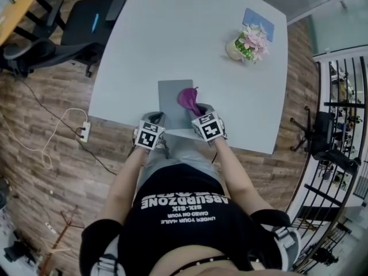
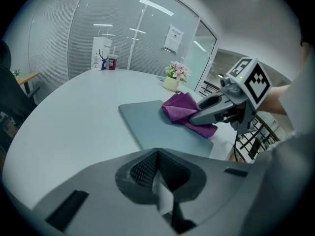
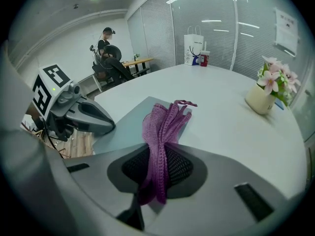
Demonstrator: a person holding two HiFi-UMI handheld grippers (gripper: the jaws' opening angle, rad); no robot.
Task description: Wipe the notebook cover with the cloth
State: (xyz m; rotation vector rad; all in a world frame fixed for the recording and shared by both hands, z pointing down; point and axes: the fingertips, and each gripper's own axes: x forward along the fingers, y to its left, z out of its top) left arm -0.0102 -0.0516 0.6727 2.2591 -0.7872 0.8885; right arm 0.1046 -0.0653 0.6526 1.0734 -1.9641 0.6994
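A grey notebook [image 1: 172, 99] lies flat near the front edge of the white table [image 1: 144, 50]. A purple cloth [image 1: 188, 98] rests on the notebook's right half, and my right gripper [image 1: 200, 112] is shut on it. In the right gripper view the cloth [image 3: 165, 119] hangs bunched between the pads of that gripper [image 3: 160, 149], over the notebook [image 3: 123, 124]. My left gripper [image 1: 154, 122] sits at the table's front edge, just left of the notebook, shut with nothing in it. In the left gripper view its jaws [image 2: 157, 156] meet, with the notebook [image 2: 150, 124] and cloth [image 2: 181, 107] ahead.
A pot of pink flowers [image 1: 247, 43] and a blue card [image 1: 257, 20] stand at the table's far right. A white paper bag [image 2: 101, 53] is at the far end. An office chair [image 1: 80, 30] stands left of the table, and a black railing [image 1: 339, 96] is on the right.
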